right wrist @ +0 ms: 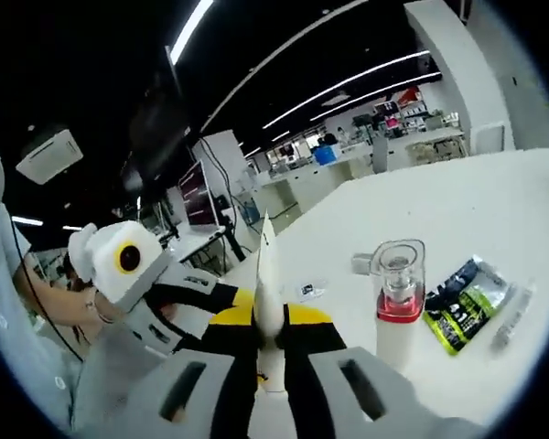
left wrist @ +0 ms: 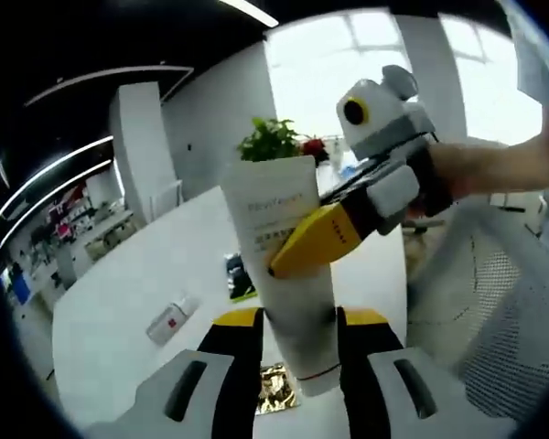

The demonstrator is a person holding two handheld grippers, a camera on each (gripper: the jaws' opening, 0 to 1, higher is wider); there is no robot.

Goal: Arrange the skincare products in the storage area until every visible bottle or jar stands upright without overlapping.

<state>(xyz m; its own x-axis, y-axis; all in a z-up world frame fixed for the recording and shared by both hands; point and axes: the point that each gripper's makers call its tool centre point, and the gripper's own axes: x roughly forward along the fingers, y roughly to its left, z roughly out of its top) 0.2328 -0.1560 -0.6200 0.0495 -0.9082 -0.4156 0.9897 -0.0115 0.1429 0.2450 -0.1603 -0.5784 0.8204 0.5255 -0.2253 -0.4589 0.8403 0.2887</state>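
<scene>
A white tube (left wrist: 288,265) is held above the white surface (left wrist: 119,311) by both grippers at once, and the risk lies in that double hold. If either hand is pulled or twisted out of step with the other, the soft tube could be bent, squeezed, or wrenched loose and dropped, and it might then land lying down rather than upright. A tube of this shape is also judged unsteady on its narrow cap end, so a careless release could tip it over.

In the left gripper view, the tube's lower part is pinched between the jaws of the left gripper (left wrist: 297,343), and the right gripper (left wrist: 316,240) is seen reaching in from the right, its yellow jaw laid across the tube's middle.

In the right gripper view, the left gripper (right wrist: 188,302) enters from the left, and the tube's flat edge (right wrist: 267,293) is pinched between the jaws of the right gripper (right wrist: 270,343). Further right, a pump bottle (right wrist: 399,306) with a clear cap stands upright on the surface, just beside a green sachet (right wrist: 462,297) lying flat.
</scene>
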